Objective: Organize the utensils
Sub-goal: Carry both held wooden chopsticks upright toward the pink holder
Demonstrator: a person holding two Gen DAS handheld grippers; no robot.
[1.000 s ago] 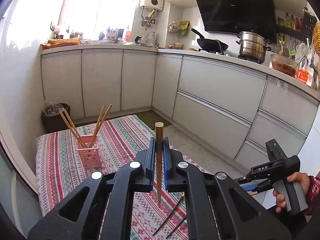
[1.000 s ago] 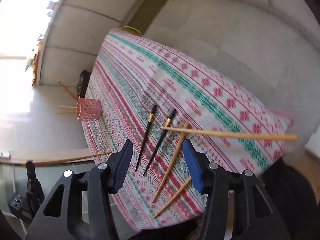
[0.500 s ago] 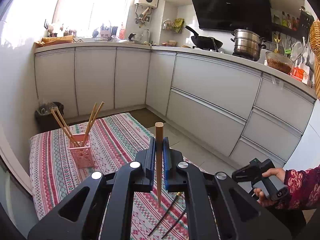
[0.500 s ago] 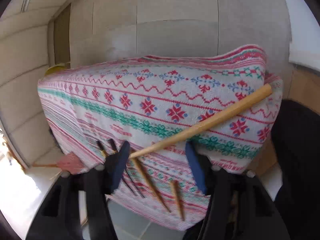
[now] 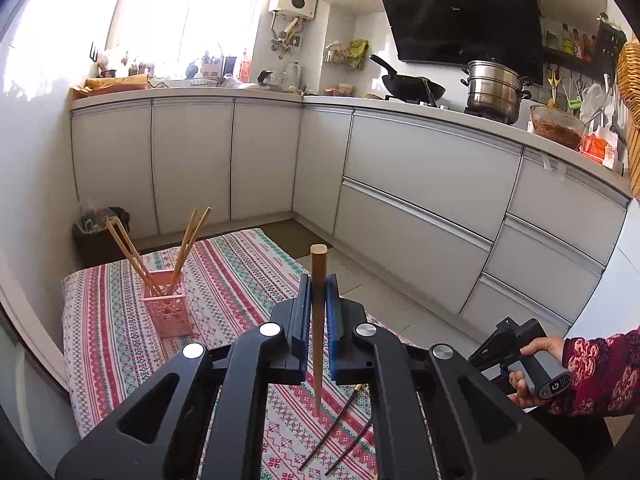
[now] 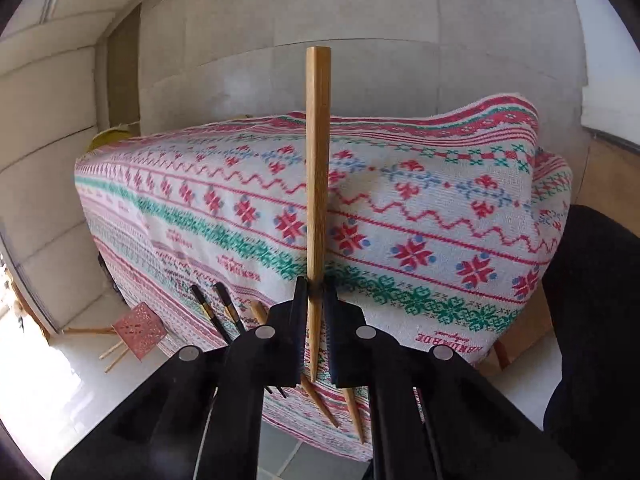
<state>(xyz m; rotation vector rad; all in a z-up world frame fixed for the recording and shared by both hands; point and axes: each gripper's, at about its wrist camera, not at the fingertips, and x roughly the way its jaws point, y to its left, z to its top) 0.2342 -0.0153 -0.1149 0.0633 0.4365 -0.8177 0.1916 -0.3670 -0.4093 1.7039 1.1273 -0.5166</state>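
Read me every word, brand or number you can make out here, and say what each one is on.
Range hood: small logo, too small to read.
Patterned tablecloth: red woven lettering, upside down, not clearly legible.
Steamer pot: faint mark, unreadable.
Shelf bottles: labels blurred.
Right gripper: round symbol on the handle, no words.

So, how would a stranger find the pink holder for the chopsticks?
Start at the patterned tablecloth on the low table in front of the white cabinets. Near its far left end stands the pink perforated chopstick holder, the only upright container there, with four wooden chopsticks leaning out of it.
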